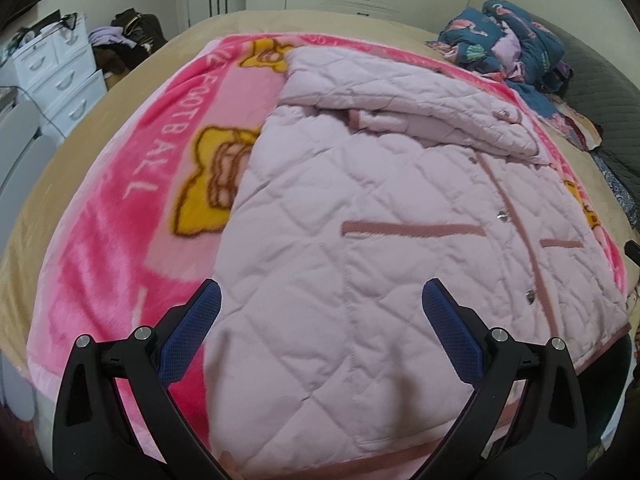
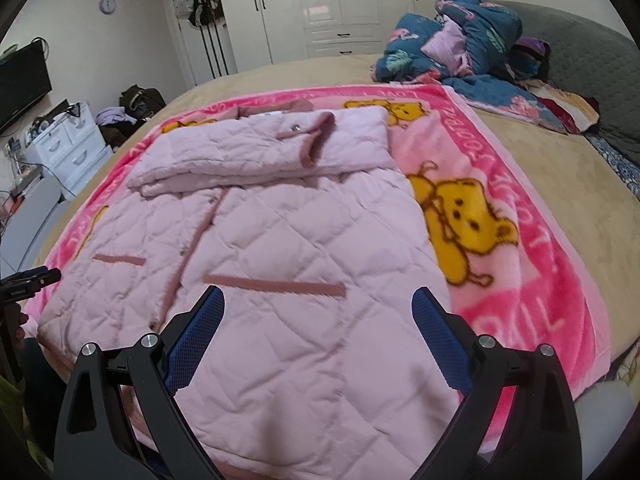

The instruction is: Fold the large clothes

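Observation:
A large pale pink quilted jacket (image 1: 360, 208) lies flat on a pink cartoon blanket (image 1: 120, 240), its sleeves folded across the upper chest. It also shows in the right wrist view (image 2: 280, 240) on the same blanket (image 2: 520, 280). My left gripper (image 1: 322, 300) is open and empty, hovering over the jacket's lower left hem. My right gripper (image 2: 318, 306) is open and empty over the jacket's lower right hem. The left gripper's tip (image 2: 32, 278) shows at the right view's left edge.
The blanket lies on a beige bed (image 2: 560, 168). A heap of blue patterned bedding (image 2: 460, 40) sits at the far right by a grey headboard (image 2: 592, 52). White drawers (image 2: 68, 144) and dark bags (image 2: 140, 98) stand left of the bed. White wardrobes (image 2: 340, 4) line the back wall.

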Motion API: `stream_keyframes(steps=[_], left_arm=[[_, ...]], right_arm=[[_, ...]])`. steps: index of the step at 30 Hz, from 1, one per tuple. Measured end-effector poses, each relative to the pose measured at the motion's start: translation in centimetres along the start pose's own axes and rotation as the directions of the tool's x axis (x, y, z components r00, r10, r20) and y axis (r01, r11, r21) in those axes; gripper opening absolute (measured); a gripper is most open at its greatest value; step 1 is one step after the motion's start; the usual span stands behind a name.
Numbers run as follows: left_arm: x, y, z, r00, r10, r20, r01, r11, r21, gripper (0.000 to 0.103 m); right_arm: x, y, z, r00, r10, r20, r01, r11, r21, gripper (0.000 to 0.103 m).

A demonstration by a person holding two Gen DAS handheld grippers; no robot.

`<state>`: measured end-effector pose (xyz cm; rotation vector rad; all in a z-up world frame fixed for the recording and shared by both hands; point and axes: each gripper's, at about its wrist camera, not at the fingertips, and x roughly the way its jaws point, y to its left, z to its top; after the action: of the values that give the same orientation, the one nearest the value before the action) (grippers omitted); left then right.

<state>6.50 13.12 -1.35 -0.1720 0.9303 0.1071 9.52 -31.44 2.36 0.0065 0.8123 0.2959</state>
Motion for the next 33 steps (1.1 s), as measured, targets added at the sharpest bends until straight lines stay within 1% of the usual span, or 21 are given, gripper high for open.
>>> stream_keyframes(steps=[7,15,17,22,26,30,33], left_arm=[[0.7,2.0,-1.7,0.998,0.032,-0.048,-0.033,0.999,-0.021,0.095],[1.4,4.4,-3.7,0.994,0.031,-0.104,-0.038,0.997,-0.061,0.095],[1.5,4.4,-4.1,0.993,0.032,-0.116,-0.039,0.997,-0.061,0.095],[1.8,3.8,-4.8,0.991,0.004,-0.137,-0.012,0.998,-0.054,0.095],[2.1,2.8,-5.2,0.989,-0.027,-0.146,0.021,0.999,-0.041,0.095],[2.6,2.2,-5.5,0.985,-0.074,-0.157,0.063,0.995,-0.073,0.095],[2.9,1.6,-5.7,0.986,-0.060,-0.157,0.048,0.996,-0.077,0.094]], right_arm=[[0.0,-1.8,-1.3,0.999,-0.012,-0.030,0.013,1.000,0.029,0.094],[0.1,-2.6,-2.1,0.998,-0.021,-0.061,0.023,0.999,0.037,0.094],[0.1,-2.8,-2.4,0.997,-0.025,-0.074,0.028,0.999,0.032,0.094],[0.5,-3.3,-3.5,0.992,-0.019,-0.128,0.023,0.999,0.030,0.094],[0.5,-3.7,-4.5,0.986,-0.034,-0.161,0.039,0.999,0.030,0.094],[0.2,-4.4,-5.0,0.985,-0.038,-0.167,0.046,0.998,0.045,0.094],[0.1,-4.8,-5.4,0.983,-0.041,-0.180,0.051,0.997,0.050,0.094]])
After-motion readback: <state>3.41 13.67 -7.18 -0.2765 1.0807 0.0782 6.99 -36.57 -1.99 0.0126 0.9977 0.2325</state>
